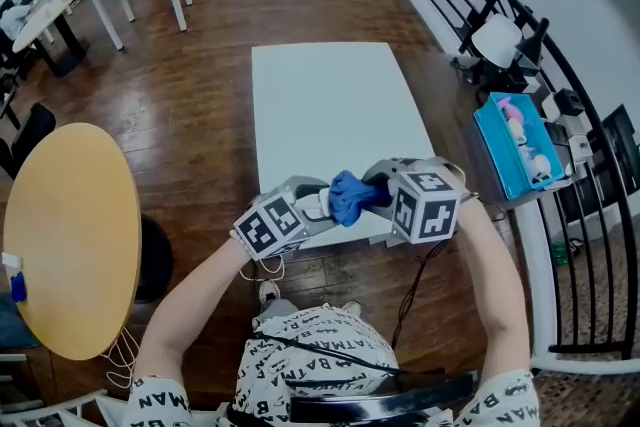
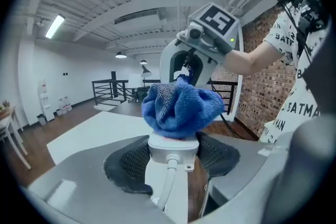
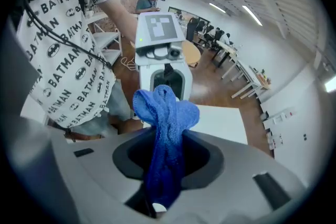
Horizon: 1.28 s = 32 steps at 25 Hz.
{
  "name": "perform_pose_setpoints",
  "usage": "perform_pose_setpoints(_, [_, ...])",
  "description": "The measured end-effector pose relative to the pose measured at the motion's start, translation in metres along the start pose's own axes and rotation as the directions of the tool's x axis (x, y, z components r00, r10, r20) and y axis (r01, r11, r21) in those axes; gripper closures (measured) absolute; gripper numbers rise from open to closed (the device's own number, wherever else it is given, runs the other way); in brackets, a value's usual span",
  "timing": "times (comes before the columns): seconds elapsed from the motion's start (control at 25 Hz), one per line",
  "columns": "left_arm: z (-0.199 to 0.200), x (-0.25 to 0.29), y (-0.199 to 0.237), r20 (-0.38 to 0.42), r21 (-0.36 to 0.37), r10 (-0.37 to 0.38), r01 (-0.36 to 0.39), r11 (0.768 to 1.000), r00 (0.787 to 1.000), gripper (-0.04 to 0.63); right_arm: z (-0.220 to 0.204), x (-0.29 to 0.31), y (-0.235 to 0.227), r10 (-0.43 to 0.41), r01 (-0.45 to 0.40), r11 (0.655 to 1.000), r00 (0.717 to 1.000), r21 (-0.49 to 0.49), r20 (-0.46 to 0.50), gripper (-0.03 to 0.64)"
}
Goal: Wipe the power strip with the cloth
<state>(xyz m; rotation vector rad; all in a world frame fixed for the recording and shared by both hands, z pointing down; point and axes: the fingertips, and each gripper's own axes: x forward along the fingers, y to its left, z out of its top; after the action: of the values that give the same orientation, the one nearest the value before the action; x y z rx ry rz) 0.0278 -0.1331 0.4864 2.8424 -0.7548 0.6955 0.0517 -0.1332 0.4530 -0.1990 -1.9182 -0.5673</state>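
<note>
Power strip (image 2: 173, 144) points out along left gripper (image 2: 173, 159), cloth (image 2: 178, 105) covering its tip.

surface: dark brown wooden plank floor (image 1: 200, 85) | centre: white rectangular table (image 1: 330, 115) | 9 o'clock: round yellow wooden table (image 1: 70, 235)

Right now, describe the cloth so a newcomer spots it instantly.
Find the white table in the middle of the wooden floor. At its near edge the left hand-held gripper holds a white power strip; the cloth is the bunched blue wad on that strip's end, pinched in the right hand-held gripper. Everything touching it is white or grey.
</note>
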Motion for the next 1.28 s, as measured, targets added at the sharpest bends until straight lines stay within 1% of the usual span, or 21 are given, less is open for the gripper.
perform_pose_setpoints(0.08, [0.000,-0.008,-0.001,0.011,0.005,-0.003,0.003,1.000,1.000,0.318,-0.032,-0.008,-0.005,-0.010,0.011,1.000,0.996,0.003,-0.087,0.491])
perform_pose_setpoints(0.16, [0.000,-0.015,-0.003,0.017,0.011,-0.010,0.010,1.000,1.000,0.318,-0.067,-0.018,-0.012,-0.024,0.031,0.999,0.986,0.034,-0.167,0.491])
perform_pose_setpoints(0.24, [0.002,-0.020,-0.007,0.024,0.027,-0.027,0.026,0.999,0.999,0.318,-0.094,-0.030,-0.024,-0.049,0.068,0.994,0.976,0.080,-0.212,0.491])
perform_pose_setpoints(0.32, [0.003,-0.023,-0.014,0.030,0.050,-0.052,0.050,0.997,0.998,0.318,-0.099,-0.037,-0.039,-0.076,0.102,0.988,0.976,0.117,-0.206,0.491])
perform_pose_setpoints(0.4, [0.007,-0.022,-0.021,0.036,0.072,-0.075,0.072,0.995,0.997,0.318,-0.085,-0.032,-0.051,-0.080,0.102,0.988,0.982,0.120,-0.172,0.491])
perform_pose_setpoints(0.48, [0.012,-0.019,-0.028,0.040,0.094,-0.090,0.086,0.992,0.995,0.318,-0.064,-0.018,-0.056,-0.050,0.064,0.994,0.988,0.091,-0.144,0.491])
perform_pose_setpoints(0.6, [0.018,-0.015,-0.033,0.038,0.125,-0.097,0.092,0.988,0.995,0.318,-0.036,0.009,-0.048,0.035,-0.033,0.999,0.992,0.019,-0.121,0.492])
perform_pose_setpoints(0.68, [0.019,-0.015,-0.031,0.043,0.127,-0.092,0.086,0.988,0.995,0.318,-0.018,0.022,-0.036,0.086,-0.089,0.996,0.992,-0.028,-0.095,0.491])
perform_pose_setpoints(0.76, [0.017,-0.018,-0.027,0.047,0.117,-0.087,0.082,0.990,0.995,0.318,-0.009,0.030,-0.027,0.115,-0.120,0.991,0.990,-0.054,-0.077,0.491])
perform_pose_setpoints(0.84, [0.012,-0.023,-0.024,0.039,0.112,-0.078,0.073,0.991,0.996,0.318,-0.015,0.033,-0.024,0.119,-0.126,0.990,0.988,-0.066,-0.093,0.492])
perform_pose_setpoints(0.96, [0.003,-0.033,-0.016,0.029,0.102,-0.058,0.055,0.993,0.998,0.318,-0.035,0.027,-0.026,0.113,-0.121,0.991,0.986,-0.063,-0.126,0.492])
perform_pose_setpoints(1.08, [-0.003,-0.041,-0.008,0.021,0.095,-0.042,0.039,0.995,0.999,0.318,-0.058,0.014,-0.026,0.102,-0.108,0.994,0.985,-0.030,-0.142,0.492])
perform_pose_setpoints(1.2, [-0.002,-0.048,-0.005,0.035,0.079,-0.036,0.033,0.996,0.999,0.318,-0.086,0.001,-0.024,0.081,-0.081,0.997,0.981,0.011,-0.176,0.492])
perform_pose_setpoints(1.28, [0.000,-0.050,-0.003,0.048,0.065,-0.027,0.024,0.998,0.998,0.318,-0.108,-0.007,-0.022,0.070,-0.060,0.997,0.979,0.055,-0.190,0.492])
